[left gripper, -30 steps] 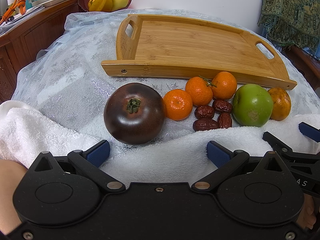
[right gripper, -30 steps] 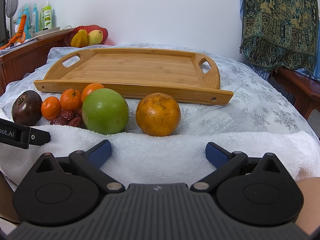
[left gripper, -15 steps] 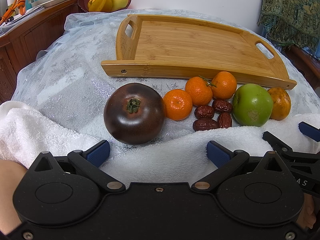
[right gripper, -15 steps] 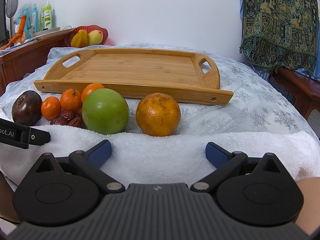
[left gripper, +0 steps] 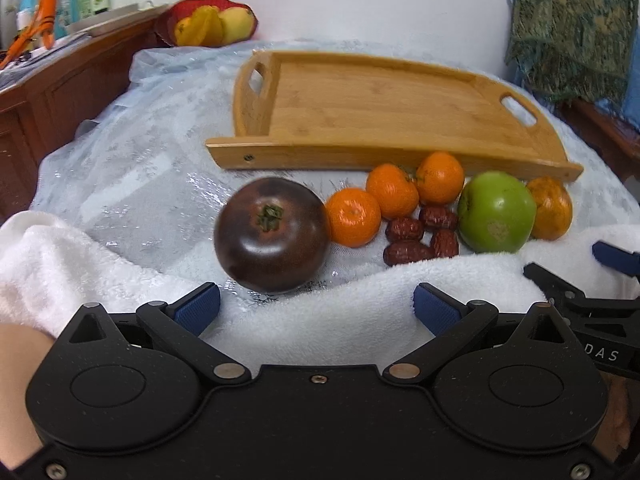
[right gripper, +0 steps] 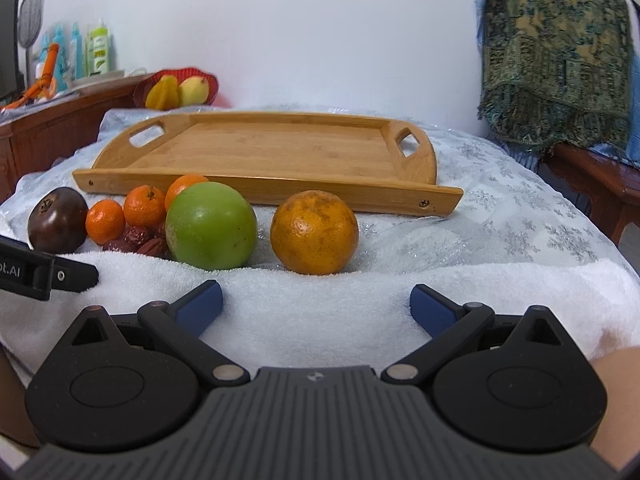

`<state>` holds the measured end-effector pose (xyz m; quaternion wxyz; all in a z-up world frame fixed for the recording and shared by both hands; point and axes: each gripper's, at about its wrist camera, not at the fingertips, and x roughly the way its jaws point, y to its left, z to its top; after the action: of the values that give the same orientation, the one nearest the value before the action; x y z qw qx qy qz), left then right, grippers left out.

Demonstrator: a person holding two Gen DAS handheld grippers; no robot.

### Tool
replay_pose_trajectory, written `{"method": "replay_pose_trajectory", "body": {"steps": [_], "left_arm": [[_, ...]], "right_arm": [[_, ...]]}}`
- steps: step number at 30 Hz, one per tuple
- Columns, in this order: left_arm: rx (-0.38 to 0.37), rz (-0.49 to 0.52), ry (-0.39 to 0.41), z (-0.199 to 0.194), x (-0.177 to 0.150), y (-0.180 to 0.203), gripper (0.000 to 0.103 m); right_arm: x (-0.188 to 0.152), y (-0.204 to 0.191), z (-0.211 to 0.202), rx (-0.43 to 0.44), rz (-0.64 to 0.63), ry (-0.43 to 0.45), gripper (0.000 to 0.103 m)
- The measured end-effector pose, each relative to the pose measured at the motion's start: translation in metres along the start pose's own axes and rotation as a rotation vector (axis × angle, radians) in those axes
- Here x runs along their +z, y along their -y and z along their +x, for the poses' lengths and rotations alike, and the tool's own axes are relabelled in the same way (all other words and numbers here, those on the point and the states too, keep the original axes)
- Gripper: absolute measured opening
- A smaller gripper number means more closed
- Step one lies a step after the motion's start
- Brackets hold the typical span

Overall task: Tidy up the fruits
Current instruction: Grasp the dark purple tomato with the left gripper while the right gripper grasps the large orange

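Note:
An empty bamboo tray point(left gripper: 380, 112) point(right gripper: 280, 152) lies on the silvery cloth. In front of it runs a row of fruit: a dark purple tomato point(left gripper: 272, 234) point(right gripper: 58, 220), three mandarins point(left gripper: 353, 222) point(right gripper: 105, 221), several red dates point(left gripper: 404, 228) point(right gripper: 136, 236), a green apple point(left gripper: 496, 212) point(right gripper: 211, 226) and an orange point(left gripper: 550, 208) point(right gripper: 315, 232). My left gripper point(left gripper: 316, 308) is open over the white towel, just short of the tomato. My right gripper point(right gripper: 316, 306) is open too, facing the gap between apple and orange. Neither holds anything.
A white towel point(right gripper: 320, 300) covers the near table edge. A red bowl of yellow fruit point(right gripper: 176, 88) sits on a wooden sideboard point(left gripper: 60, 80) at the back left with bottles. A patterned cloth point(right gripper: 556, 64) hangs at the right above a wooden bench.
The scene sits slightly lower in both views, so both grippers have risen or tipped up a little. Both grippers stay open and no fruit has moved.

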<state>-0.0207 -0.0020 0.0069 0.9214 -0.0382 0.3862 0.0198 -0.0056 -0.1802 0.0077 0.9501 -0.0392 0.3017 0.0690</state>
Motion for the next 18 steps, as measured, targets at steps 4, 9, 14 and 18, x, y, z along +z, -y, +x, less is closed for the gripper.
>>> {"method": "replay_pose_trajectory", "body": {"steps": [4,9,14,18], "left_arm": [[0.025,-0.002,0.087,-0.018,0.003,-0.004,0.086],[0.079,-0.006,0.184,-0.030,0.008,-0.012,0.083],[0.063,-0.032,0.148,-0.021,0.008,-0.020,0.061],[0.044,-0.058,0.141,-0.015,0.002,-0.023,0.059]], "right_arm": [[0.003,0.009,-0.008,0.018,0.043,0.045,0.103],[0.009,0.014,-0.011,-0.017,0.043,0.087,0.097],[0.014,0.011,-0.005,-0.007,0.006,0.066,0.082],[0.015,0.005,0.001,-0.004,-0.026,0.046,0.077]]}}
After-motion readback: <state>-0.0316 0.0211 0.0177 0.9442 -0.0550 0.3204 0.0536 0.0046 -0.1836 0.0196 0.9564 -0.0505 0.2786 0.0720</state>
